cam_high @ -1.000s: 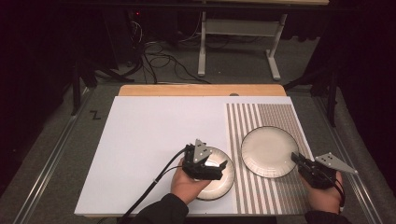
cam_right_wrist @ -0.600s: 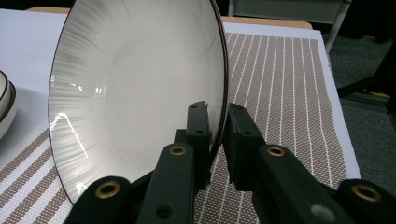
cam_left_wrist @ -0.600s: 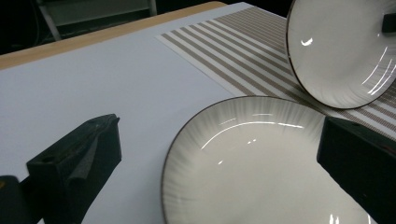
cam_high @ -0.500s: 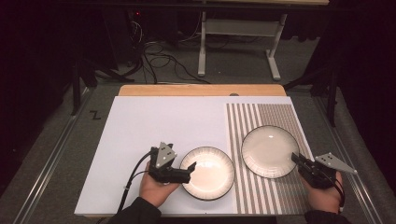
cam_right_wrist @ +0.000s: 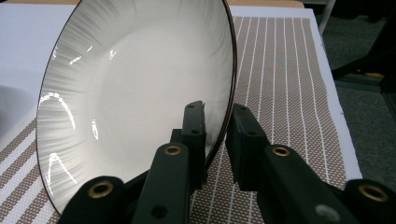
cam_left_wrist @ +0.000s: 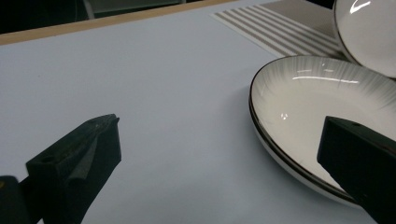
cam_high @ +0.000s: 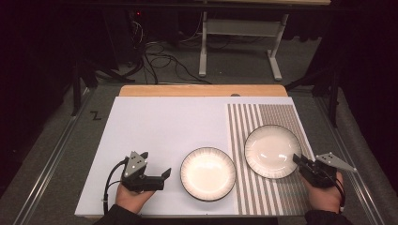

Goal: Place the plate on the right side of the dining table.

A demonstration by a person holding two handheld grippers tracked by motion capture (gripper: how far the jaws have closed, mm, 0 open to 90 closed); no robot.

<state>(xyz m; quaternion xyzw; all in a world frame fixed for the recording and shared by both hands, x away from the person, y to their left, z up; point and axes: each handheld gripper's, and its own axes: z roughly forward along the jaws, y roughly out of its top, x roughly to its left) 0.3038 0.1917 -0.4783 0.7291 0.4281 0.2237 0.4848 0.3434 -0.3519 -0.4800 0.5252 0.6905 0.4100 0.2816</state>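
Observation:
Two white plates with dark rims are on the table. The middle plate lies flat on the white sheet. My left gripper is just left of it, level with the table; its jaws have just been opening and stand open, nothing between them. The right plate sits on the striped mat, tipped up at its near right edge. My right gripper is shut on that rim, one jaw inside the plate and one outside, the jaws having eased a little.
The striped mat covers the table's right side, close to the right edge. A bare wooden strip runs along the far edge. Beyond it on the floor are cables and a white desk frame.
My left gripper has let go of the middle plate and slid left off it onto the white sheet. The plate stays flat in place. The right hand and its plate have not moved.

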